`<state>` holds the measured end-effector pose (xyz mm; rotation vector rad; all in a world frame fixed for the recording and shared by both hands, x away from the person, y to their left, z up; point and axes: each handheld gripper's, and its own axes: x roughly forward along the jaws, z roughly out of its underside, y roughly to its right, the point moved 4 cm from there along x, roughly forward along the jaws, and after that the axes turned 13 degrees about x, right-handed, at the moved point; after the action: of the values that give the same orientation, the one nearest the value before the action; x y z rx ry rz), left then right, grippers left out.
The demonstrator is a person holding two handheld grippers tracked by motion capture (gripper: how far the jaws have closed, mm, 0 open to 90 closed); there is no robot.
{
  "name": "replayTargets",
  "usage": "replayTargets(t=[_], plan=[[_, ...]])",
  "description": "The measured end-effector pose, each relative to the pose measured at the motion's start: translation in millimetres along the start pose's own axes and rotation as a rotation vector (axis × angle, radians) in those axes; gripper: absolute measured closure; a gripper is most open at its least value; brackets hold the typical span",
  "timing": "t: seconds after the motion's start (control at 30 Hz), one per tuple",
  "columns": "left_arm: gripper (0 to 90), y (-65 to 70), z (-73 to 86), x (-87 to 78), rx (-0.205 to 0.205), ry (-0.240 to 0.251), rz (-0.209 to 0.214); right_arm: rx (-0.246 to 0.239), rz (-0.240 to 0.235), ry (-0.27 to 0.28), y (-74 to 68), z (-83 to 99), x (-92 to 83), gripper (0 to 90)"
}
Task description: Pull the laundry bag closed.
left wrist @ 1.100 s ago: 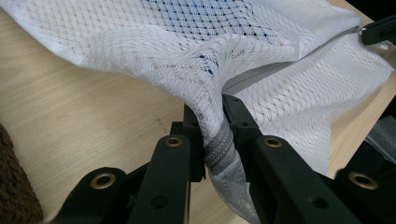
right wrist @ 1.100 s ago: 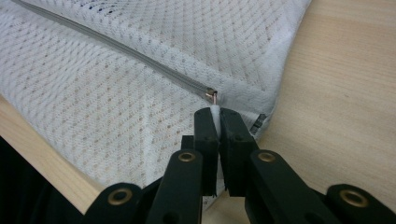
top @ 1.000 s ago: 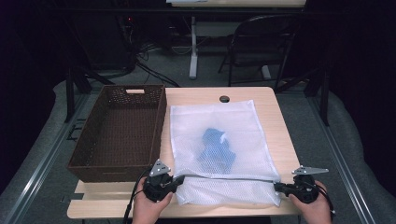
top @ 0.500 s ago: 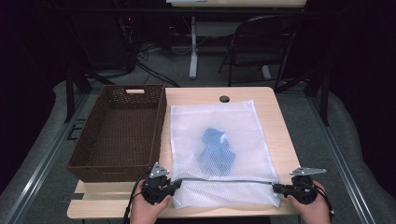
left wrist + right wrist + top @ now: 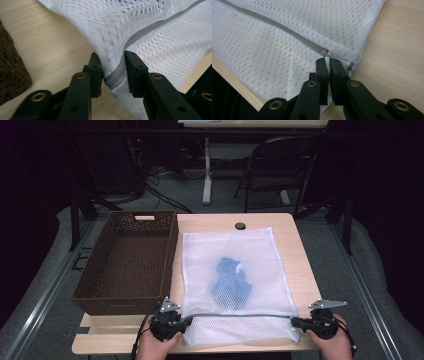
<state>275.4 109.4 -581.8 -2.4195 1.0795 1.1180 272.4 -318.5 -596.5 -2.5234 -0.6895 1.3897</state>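
Note:
A white mesh bag (image 5: 235, 250) lies flat on the table with a blue garment (image 5: 231, 280) inside. Its grey zipper (image 5: 240, 315) runs across near the front edge. My left gripper (image 5: 186, 321) is at the zipper's left end. In the left gripper view its jaws (image 5: 113, 67) have just been opening and stand apart, with the bunched bag corner and zipper (image 5: 140, 35) loose between them. My right gripper (image 5: 295, 321) is at the bag's right front corner. There the jaws (image 5: 327, 61) are shut on a pinch of white fabric just beyond the zipper's end stop (image 5: 325, 52).
A dark brown wicker basket (image 5: 125, 297) stands to the left of the bag, close to my left gripper. A round cable hole (image 5: 240, 226) sits at the table's far edge. Bare wood (image 5: 300, 270) runs along the right of the bag. A chair and table legs stand beyond.
The left gripper has eased slightly toward the table's near edge. The bag, the blue garment and the right gripper stay where they were.

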Motion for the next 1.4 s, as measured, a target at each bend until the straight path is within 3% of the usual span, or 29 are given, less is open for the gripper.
replayTargets(t=[0.2,0.4,0.9,1.4], plan=[[58.9,-5.3,7.2,-4.5,-0.031,0.009,0.003,0.002,0.002,0.002,-0.4,0.7,-0.9,86.4],[61.3,-7.0,10.5,-4.7,-0.028,0.003,0.01,-0.005,0.001,0.005,-0.7,1.1,-1.0,86.4],[60.9,-9.5,14.1,-3.5,-0.018,-0.004,-0.023,-0.009,0.009,0.009,-2.1,1.8,-2.1,86.1],[57.5,-15.2,15.7,-11.2,-0.037,0.01,-0.032,-0.01,0.008,0.014,-2.8,1.3,-1.6,80.0]])
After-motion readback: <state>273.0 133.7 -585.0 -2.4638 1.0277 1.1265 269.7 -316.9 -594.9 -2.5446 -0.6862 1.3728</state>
